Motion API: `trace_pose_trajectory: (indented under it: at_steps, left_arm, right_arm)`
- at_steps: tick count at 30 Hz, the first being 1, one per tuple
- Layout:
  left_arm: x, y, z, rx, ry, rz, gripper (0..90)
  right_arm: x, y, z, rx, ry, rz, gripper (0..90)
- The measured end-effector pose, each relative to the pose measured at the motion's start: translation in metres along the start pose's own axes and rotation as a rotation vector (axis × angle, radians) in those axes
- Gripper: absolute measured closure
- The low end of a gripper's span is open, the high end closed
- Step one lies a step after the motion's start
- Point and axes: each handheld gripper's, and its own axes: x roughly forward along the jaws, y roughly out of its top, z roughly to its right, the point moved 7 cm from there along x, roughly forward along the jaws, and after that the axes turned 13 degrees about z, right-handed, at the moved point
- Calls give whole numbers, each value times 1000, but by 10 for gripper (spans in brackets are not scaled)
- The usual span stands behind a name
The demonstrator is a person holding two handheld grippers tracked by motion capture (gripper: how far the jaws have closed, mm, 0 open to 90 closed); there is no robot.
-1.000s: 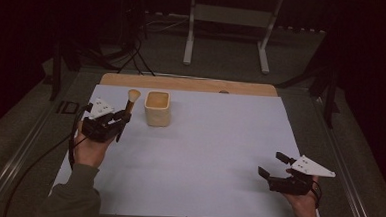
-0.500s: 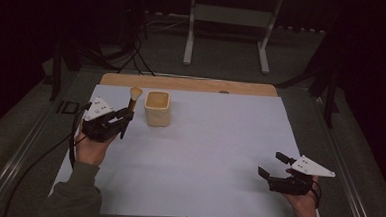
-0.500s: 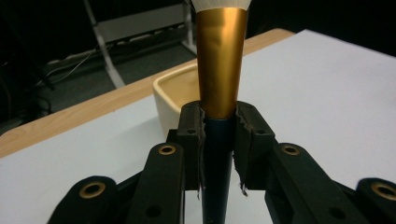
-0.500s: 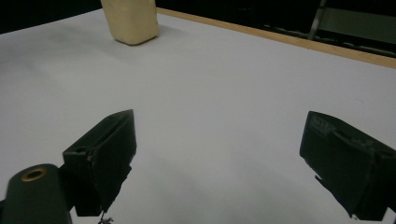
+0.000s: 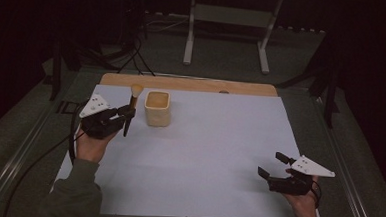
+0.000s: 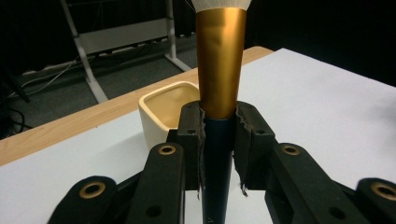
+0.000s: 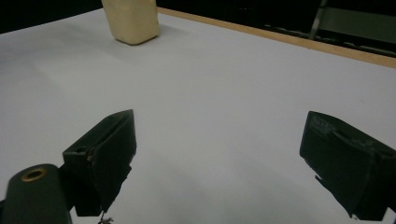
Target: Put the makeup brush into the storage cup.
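At the lower right of the high view, the right gripper [image 5: 277, 170] is held low over the white sheet [image 5: 213, 154] that covers the counter [image 5: 182, 83]; its fingers [image 7: 105, 154] are spread wide apart with nothing between them, and in the right gripper view bare sheet is seen in the gap. At the middle left of the high view, the left gripper [image 5: 125, 114] is held by a hand [image 5: 93, 146] in a dark green sleeve [image 5: 74, 195], a black cable trailing from it toward the lower left. Its fingers [image 6: 191, 135] are closed on a makeup brush [image 6: 219, 79], which is kept roughly upright: the dark handle is clamped between the pads, the gold ferrule rises above them, and the pale bristles are cut by the top edge of the left gripper view. Just beyond the brush, at the upper left of the sheet, a cream square cup [image 5: 157, 107] stands open-topped; nothing can be made out inside it. Behind the sheet, a strip of bare wood is visible along the far edge of the counter.
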Motion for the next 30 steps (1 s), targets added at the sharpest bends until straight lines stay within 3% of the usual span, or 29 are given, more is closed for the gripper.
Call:
trace_pose_trajectory:
  at_steps: [30]
  left_arm:
    - [17,16,-4,2,-1,17,746]
  right_arm:
    - [0,0,0,1,3,0,107]
